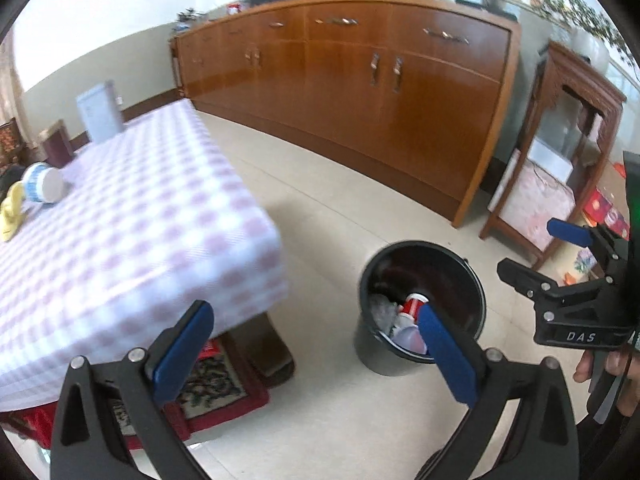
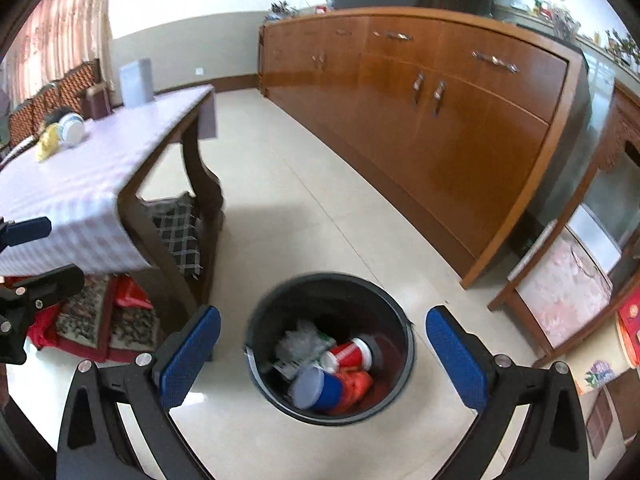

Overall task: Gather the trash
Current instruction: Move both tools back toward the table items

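A black trash bin [image 2: 256,344] stands on the tiled floor beside the table; it also shows in the left wrist view [image 1: 476,280]. It holds a red cup [image 2: 348,354], a blue cup [image 2: 320,390], crumpled clear plastic [image 2: 300,338] and other scraps. My right gripper [image 2: 322,350] is open and empty, directly above the bin. My left gripper [image 1: 312,346] is open and empty, over the floor between table and bin. On the table lie a blue-and-white cup on its side [image 1: 42,183] and a yellow crumpled item [image 1: 12,210].
The table with the checked cloth [image 1: 160,220] is at the left, with a white box [image 1: 100,110] at its far end. A long wooden sideboard [image 2: 440,120] runs along the wall. A small wooden stand [image 1: 552,160] is at the right. Rugs lie under the table.
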Demonstrator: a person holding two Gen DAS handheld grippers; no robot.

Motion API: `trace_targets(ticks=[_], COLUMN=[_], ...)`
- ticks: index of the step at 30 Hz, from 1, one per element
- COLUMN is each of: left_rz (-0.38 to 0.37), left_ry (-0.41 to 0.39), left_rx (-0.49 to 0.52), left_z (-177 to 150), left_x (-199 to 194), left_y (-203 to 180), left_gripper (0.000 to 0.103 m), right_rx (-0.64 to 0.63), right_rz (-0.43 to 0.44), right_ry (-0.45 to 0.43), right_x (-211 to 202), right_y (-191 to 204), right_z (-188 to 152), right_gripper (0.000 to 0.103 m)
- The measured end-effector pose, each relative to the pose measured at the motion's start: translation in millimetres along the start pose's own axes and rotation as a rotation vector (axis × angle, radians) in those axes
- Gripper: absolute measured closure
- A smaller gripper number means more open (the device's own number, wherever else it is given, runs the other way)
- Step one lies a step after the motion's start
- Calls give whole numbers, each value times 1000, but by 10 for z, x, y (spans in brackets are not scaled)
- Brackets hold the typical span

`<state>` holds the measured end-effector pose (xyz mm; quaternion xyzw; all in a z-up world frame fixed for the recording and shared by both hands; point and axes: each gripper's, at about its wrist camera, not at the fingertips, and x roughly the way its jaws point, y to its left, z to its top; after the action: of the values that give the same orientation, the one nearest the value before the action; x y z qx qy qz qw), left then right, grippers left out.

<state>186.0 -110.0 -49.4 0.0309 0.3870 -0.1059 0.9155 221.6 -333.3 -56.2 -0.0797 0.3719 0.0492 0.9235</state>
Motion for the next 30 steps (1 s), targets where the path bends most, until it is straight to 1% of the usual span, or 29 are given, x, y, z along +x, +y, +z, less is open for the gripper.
trace_targets(ticks=[7,12,17,19,22,26,30], left_rz=[76,133,218,259,324,392,443], left_ry=[-56,-92,-128,-128,-129,-141,-139], left_rx=[-70,-160,-241,-268,-296,-325,-336], left_z=[24,-17,-116,-167,-217,-269,-237], left_x=[-312,-529,-743,-805,-878,-985,-939], left_y=[421,926,1504,1747,2109,2577,2947], left_gripper=[1,1,1,1,1,1,1], right_rx=[-37,-74,-154,-181,-235,-301,-358], right_rz=[86,174,234,266,322,382,425], right_ry=[-80,-137,-107,-106,-113,-121,-116], right_x=[-200,-245,-181,-128,-74,20,218], right_y=[462,866,1475,1733,2148,2647,3113], right_z=[312,600,901,1013,1189,1391,1604], right_gripper=[0,0,0,0,0,0,0])
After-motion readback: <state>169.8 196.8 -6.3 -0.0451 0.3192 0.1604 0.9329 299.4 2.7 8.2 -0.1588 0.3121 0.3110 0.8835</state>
